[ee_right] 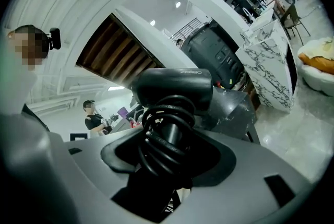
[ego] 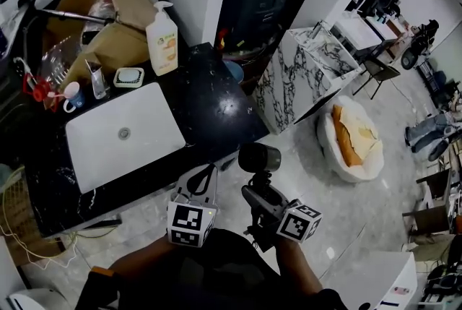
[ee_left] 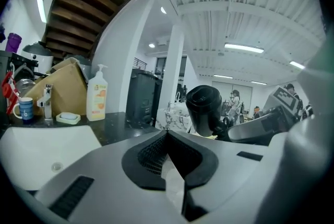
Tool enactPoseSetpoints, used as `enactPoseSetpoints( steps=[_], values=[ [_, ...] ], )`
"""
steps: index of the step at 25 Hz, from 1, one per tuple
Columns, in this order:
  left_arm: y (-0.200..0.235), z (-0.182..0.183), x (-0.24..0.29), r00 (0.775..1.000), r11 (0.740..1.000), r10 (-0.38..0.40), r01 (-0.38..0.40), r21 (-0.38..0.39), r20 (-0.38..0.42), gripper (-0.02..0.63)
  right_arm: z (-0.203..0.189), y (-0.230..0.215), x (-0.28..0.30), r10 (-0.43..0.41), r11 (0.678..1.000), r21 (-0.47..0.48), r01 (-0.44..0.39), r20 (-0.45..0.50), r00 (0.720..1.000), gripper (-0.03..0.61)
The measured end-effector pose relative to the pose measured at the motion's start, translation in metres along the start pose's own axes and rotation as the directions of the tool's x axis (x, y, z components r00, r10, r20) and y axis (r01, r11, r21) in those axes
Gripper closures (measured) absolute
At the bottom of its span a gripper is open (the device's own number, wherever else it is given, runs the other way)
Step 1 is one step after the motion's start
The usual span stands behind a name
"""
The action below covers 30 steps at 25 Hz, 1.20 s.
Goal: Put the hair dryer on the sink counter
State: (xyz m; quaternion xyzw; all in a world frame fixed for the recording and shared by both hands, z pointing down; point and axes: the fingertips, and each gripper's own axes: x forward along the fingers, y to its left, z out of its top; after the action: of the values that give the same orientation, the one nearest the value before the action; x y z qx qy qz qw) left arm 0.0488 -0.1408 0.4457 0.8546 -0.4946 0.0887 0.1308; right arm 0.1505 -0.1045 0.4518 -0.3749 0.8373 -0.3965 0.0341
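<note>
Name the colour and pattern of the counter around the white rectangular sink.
Glossy black stone counter with faint white flecks; clearest in the head view.

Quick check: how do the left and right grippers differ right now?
The right gripper is closed on the hair dryer, around its cord-wrapped handle; the left gripper holds nothing. The right gripper's jaws stand wide around that handle; the left gripper's meet at the tips. The left gripper is nearer the edge of the sink counter than the right gripper. Both point toward the counter.
</note>
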Motion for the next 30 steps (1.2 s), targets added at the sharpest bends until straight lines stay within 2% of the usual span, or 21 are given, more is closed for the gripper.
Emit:
enactPoseSetpoints(
  steps=[7, 13, 18, 23, 30],
  values=[
    [0.058, 0.008, -0.001, 0.999, 0.999, 0.047, -0.047, -0.020, 0.013, 0.604, 0.010, 0.001, 0.053, -0.031, 0.999, -0.043, 0.030, -0.027, 0.999, 0.301],
    [0.091, 0.008, -0.001, 0.994, 0.993, 0.103, -0.102, -0.055, 0.021, 0.606, 0.015, -0.008, 0.088, -0.089, 0.991, -0.109, 0.078, -0.102, 0.991, 0.301],
    [0.114, 0.006, 0.007, 0.985, 0.982, 0.170, -0.168, -0.084, 0.020, 0.606, 0.024, -0.025, 0.117, -0.111, 0.982, -0.167, 0.082, -0.174, 0.978, 0.301],
    [0.131, 0.009, 0.023, 0.970, 0.965, 0.242, -0.240, -0.107, 0.013, 0.604, 0.034, -0.046, 0.147, -0.142, 0.967, -0.244, 0.076, -0.266, 0.953, 0.301],
    [0.145, -0.002, 0.045, 0.949, 0.937, 0.310, -0.314, -0.152, -0.048, 0.604, 0.038, -0.073, 0.191, -0.196, 0.936, -0.347, 0.052, -0.393, 0.899, 0.301]
  ],
)
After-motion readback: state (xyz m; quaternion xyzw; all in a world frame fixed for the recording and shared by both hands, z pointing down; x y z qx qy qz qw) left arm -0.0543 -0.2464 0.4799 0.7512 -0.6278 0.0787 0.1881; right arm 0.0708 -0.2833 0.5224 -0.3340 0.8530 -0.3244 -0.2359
